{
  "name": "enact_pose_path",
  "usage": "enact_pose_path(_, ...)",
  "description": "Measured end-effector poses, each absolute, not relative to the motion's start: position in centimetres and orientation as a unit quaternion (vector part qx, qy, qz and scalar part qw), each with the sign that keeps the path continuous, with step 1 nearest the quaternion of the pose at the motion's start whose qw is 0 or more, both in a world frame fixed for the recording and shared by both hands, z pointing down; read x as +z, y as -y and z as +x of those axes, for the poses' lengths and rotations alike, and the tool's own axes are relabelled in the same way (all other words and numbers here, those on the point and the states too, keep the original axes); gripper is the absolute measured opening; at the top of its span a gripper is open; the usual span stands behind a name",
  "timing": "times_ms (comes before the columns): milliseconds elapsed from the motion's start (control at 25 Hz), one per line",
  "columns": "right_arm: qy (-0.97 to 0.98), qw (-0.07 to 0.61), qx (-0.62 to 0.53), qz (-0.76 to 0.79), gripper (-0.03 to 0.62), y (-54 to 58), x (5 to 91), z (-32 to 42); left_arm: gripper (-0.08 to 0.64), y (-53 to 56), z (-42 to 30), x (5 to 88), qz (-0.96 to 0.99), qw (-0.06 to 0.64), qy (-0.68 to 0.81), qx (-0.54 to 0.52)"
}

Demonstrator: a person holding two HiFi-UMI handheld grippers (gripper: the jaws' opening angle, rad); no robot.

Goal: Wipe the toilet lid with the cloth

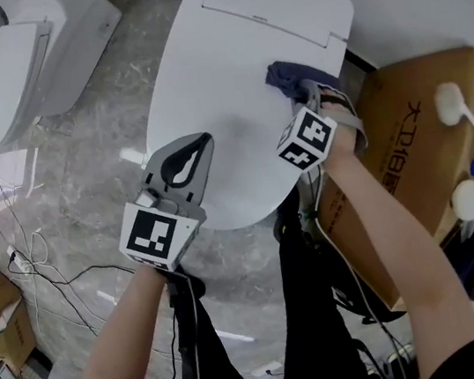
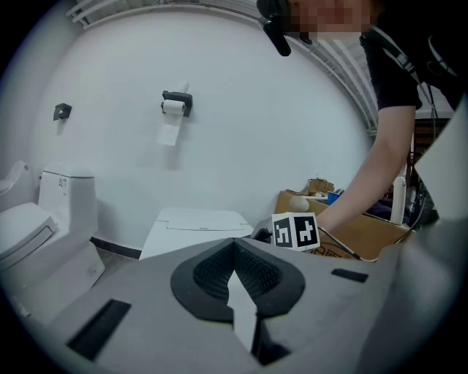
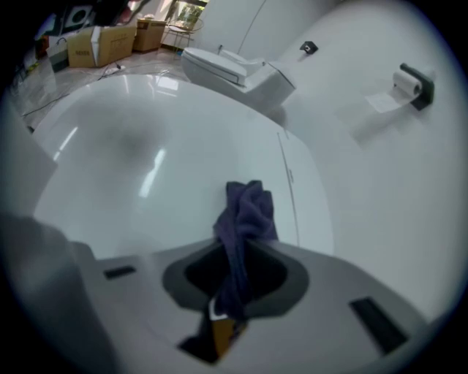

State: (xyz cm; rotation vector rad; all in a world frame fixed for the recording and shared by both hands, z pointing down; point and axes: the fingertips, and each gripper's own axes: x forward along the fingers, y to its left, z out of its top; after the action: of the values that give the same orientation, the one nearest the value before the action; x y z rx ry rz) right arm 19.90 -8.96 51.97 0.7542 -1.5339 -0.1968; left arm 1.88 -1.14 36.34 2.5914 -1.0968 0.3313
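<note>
Wiping in progress: a dark blue cloth [image 3: 247, 208] is pinched between the closed jaws of the right gripper [image 3: 238, 257]. Its free end bunches just beyond the tips against the white toilet lid [image 3: 139, 146], close to the hinge end. In the head view, that gripper's marker cube hides most of the cloth. The left gripper [image 1: 189, 158], jaws together and holding nothing, hangs over the lid's near rim, well apart from the cloth; whether it touches the lid cannot be told. Right of the right gripper stands a cardboard box [image 1: 423, 128], partly cut off by the frame.
</note>
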Motion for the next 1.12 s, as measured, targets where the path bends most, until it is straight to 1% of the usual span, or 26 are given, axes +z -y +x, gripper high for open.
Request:
enact_pose_path(600,0.679,0.642,-0.073,0.348,0.077,4.8,52.3,17.8,0.013,-1.3,0.8,36.6,0.912,0.161,0.358,0.12)
enact_pose_path(1120,0.671,0.645,-0.082,0.358,0.077,1.2,52.4,16.0,0.012,-3.3,1.3,36.9,0.929,0.137,0.321,0.124)
